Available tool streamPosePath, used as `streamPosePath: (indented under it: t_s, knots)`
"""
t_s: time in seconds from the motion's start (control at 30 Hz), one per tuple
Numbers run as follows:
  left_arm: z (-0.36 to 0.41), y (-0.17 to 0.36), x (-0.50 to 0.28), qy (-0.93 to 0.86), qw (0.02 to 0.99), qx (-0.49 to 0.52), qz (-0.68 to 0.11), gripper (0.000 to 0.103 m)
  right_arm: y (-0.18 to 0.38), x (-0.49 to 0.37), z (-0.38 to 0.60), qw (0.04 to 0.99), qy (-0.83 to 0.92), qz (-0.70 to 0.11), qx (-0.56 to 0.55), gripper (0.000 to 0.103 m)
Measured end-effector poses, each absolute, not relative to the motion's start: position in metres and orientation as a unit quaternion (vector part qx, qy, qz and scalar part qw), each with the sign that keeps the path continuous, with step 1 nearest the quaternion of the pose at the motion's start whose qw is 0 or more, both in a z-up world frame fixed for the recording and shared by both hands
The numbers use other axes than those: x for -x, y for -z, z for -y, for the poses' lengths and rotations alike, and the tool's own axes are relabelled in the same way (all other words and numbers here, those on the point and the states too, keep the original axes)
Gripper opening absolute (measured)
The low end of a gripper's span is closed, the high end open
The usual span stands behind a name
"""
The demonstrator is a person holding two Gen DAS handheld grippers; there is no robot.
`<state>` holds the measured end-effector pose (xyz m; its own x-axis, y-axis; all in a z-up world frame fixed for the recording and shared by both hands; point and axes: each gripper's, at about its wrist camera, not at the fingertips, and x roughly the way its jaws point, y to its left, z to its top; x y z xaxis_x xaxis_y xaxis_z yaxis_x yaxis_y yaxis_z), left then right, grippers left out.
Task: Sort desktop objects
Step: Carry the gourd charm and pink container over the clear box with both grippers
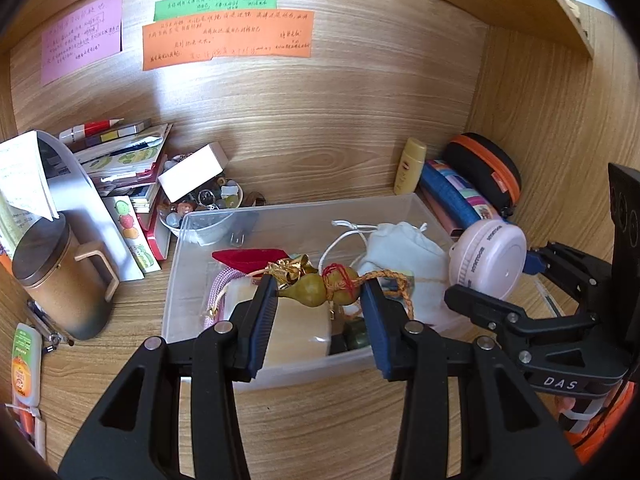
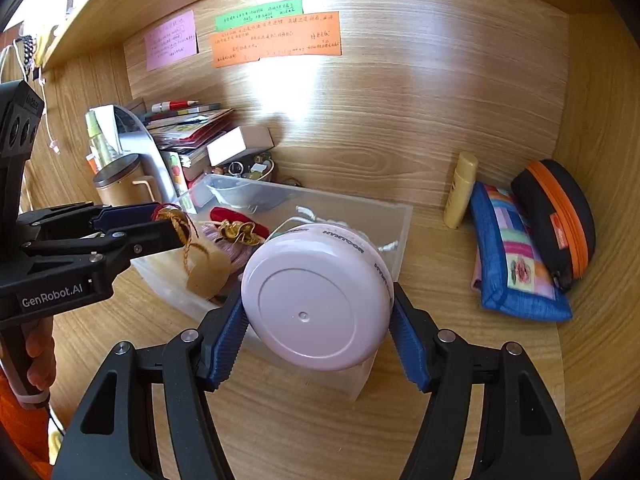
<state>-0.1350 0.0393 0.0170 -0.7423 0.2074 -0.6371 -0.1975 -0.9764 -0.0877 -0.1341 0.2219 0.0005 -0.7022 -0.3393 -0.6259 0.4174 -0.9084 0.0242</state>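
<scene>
A small yellow-green gourd charm (image 1: 316,290) with red thread and a braided cord is pinched between the blue pads of my left gripper (image 1: 320,288), which is shut on it above the clear plastic box (image 1: 320,204). In the right wrist view the left gripper (image 2: 174,226) hangs over the box's left end, cord dangling. My right gripper (image 2: 318,320) is shut on a round pink case (image 2: 320,300), held over the box's near right corner; the pink case (image 1: 488,256) also shows in the left wrist view. The box holds a white drawstring bag (image 1: 404,248), a red piece (image 1: 248,258) and gold foil (image 1: 288,270).
A brown lidded mug (image 1: 60,280) and a pile of books (image 1: 124,152) stand at the left, with a white carton (image 1: 192,172) and a bowl of beads (image 1: 216,200) behind the box. At the right lie a yellow bottle (image 2: 460,192), a blue patchwork pouch (image 2: 516,268) and a black-orange case (image 2: 556,216).
</scene>
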Motion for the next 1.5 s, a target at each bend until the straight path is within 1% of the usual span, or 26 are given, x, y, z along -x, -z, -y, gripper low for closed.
streamPosePath:
  t_s: [0.5, 0.9, 1.2, 1.37, 1.5]
  knots:
    - [-0.034, -0.011, 0.186, -0.928, 0.097, 0.360, 0.001, 0.042, -0.006, 0.185, -0.209, 0.215, 0.915, -0.059, -0.335, 0.063]
    - [-0.033, 0.012, 0.216, -0.917, 0.076, 0.391, -0.002, 0.042, 0.011, 0.207, -0.197, 0.217, 0.908, -0.063, -0.352, 0.063]
    - [-0.038, 0.024, 0.220, -0.914, 0.061, 0.401, -0.023, 0.042, 0.025, 0.215, -0.193, 0.208, 0.905, -0.071, -0.365, 0.063]
    - [-0.037, 0.028, 0.217, -0.915, 0.058, 0.399, -0.026, 0.042, 0.026, 0.215, -0.191, 0.212, 0.904, -0.074, -0.364, 0.065]
    - [-0.036, 0.032, 0.217, -0.914, 0.058, 0.400, -0.026, 0.046, 0.025, 0.214, -0.191, 0.210, 0.905, -0.078, -0.363, 0.065]
